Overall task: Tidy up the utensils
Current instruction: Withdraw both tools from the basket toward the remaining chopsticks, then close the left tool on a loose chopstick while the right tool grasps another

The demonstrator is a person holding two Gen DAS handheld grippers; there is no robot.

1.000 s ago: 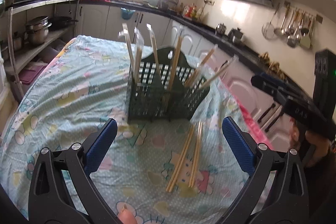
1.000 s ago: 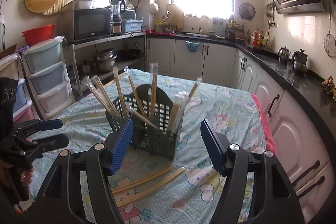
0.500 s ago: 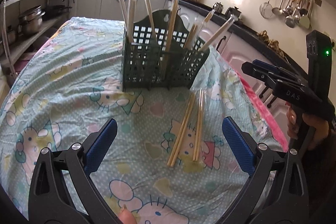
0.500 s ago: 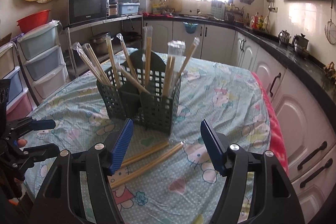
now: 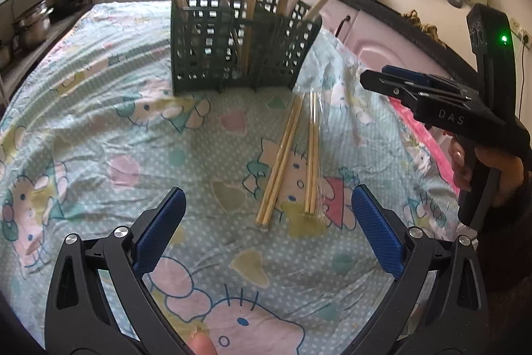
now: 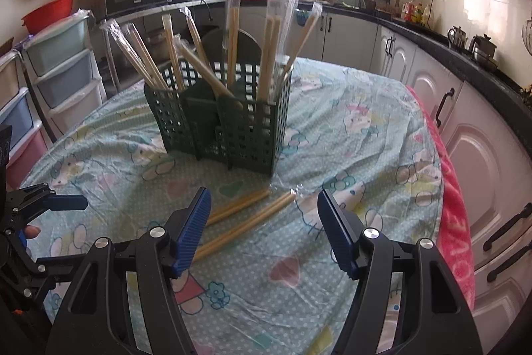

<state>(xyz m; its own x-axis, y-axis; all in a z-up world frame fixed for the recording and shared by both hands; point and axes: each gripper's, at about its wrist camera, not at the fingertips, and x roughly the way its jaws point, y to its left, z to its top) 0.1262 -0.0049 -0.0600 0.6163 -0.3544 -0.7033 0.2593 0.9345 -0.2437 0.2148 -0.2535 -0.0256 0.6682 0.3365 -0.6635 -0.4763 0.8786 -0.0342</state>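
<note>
A dark green slotted utensil basket (image 5: 239, 49) (image 6: 226, 125) stands on the table and holds several wrapped chopstick pairs upright. Two wrapped chopstick pairs (image 5: 292, 158) (image 6: 242, 218) lie flat on the cloth just in front of the basket. My left gripper (image 5: 266, 232) is open and empty, low over the cloth, with the loose pairs ahead between its fingers; it also shows in the right wrist view (image 6: 56, 205). My right gripper (image 6: 262, 232) is open and empty, hovering just short of the loose pairs; it shows in the left wrist view (image 5: 392, 80) at the right.
The table wears a pale blue cartoon-print cloth (image 5: 99, 122) (image 6: 365, 128). White kitchen cabinets (image 6: 482, 155) run close along the right edge. Plastic drawer units (image 6: 56, 69) and a shelf with pots (image 5: 30, 25) stand to the left.
Both grippers have moved forward and lower toward the basket and the loose chopsticks, which now look larger and nearer. Both stay open. Nothing on the table has moved.
</note>
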